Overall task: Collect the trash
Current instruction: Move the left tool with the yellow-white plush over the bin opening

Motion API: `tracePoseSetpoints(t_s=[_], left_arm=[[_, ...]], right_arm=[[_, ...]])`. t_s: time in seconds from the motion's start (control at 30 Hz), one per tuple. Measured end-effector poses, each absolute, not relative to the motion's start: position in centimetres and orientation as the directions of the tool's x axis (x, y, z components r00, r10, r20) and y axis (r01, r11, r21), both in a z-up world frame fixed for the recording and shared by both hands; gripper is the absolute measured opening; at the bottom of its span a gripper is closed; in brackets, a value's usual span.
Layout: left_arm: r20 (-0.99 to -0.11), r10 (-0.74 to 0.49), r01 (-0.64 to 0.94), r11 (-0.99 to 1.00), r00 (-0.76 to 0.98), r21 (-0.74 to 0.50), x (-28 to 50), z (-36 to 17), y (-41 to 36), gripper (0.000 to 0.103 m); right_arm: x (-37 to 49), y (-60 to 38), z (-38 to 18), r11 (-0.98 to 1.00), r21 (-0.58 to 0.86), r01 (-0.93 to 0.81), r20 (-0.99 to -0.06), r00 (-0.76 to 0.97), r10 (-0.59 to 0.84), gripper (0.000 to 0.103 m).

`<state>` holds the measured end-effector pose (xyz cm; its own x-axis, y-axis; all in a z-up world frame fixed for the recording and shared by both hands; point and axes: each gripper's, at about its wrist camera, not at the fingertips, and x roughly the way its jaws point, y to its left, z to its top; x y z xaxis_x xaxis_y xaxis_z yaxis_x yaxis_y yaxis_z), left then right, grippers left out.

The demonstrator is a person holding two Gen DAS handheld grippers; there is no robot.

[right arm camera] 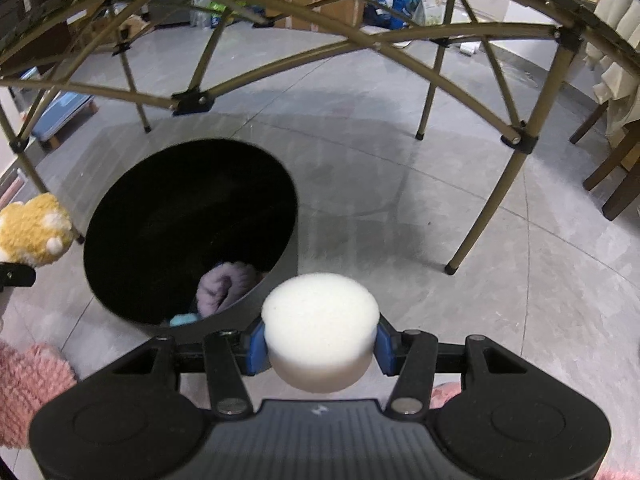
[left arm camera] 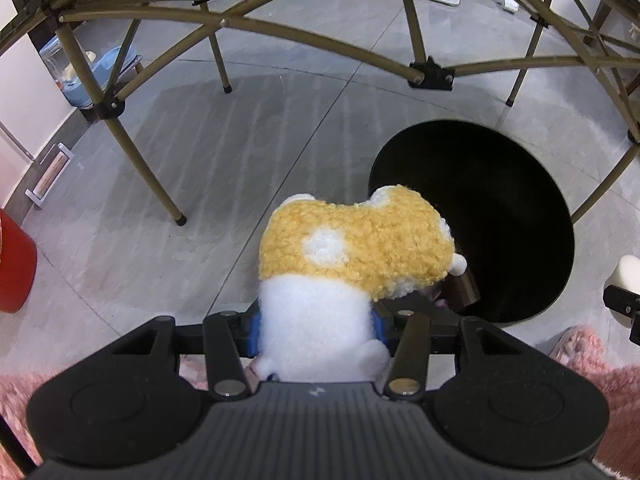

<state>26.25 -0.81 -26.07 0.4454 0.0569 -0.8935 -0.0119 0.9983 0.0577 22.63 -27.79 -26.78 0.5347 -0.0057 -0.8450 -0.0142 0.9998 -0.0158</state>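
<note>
left gripper (left arm camera: 318, 334) jaws clench a fuzzy plush toy (left arm camera: 352, 256); right gripper (right arm camera: 320, 346) jaws clench a round foam puck (right arm camera: 320, 328).

In my left view, a fluffy yellow-and-white plush toy (left arm camera: 344, 264) sits centre frame, overlapping the round black bin (left arm camera: 500, 216) at right. In my right view, a white foam disc (right arm camera: 320, 328) sits lower centre, bin (right arm camera: 192, 228) at left.

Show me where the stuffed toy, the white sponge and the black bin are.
stuffed toy (left arm camera: 352, 256), left wrist view, its yellow back
white sponge (right arm camera: 320, 312), right wrist view, its top face
black bin (right arm camera: 276, 300), right wrist view, its near outer wall
</note>
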Motion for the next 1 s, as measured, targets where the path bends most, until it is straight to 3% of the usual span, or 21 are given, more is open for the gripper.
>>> tracePoseSetpoints(t_s=[1.0], left_arm=[[-0.894,0.023,0.035,0.998,0.447,0.043,32.0,-26.3,-10.2,0.049]], right_arm=[[26.4,-31.4,-26.1,0.991,-0.002,0.132,-0.809,0.582,-0.079,0.051]])
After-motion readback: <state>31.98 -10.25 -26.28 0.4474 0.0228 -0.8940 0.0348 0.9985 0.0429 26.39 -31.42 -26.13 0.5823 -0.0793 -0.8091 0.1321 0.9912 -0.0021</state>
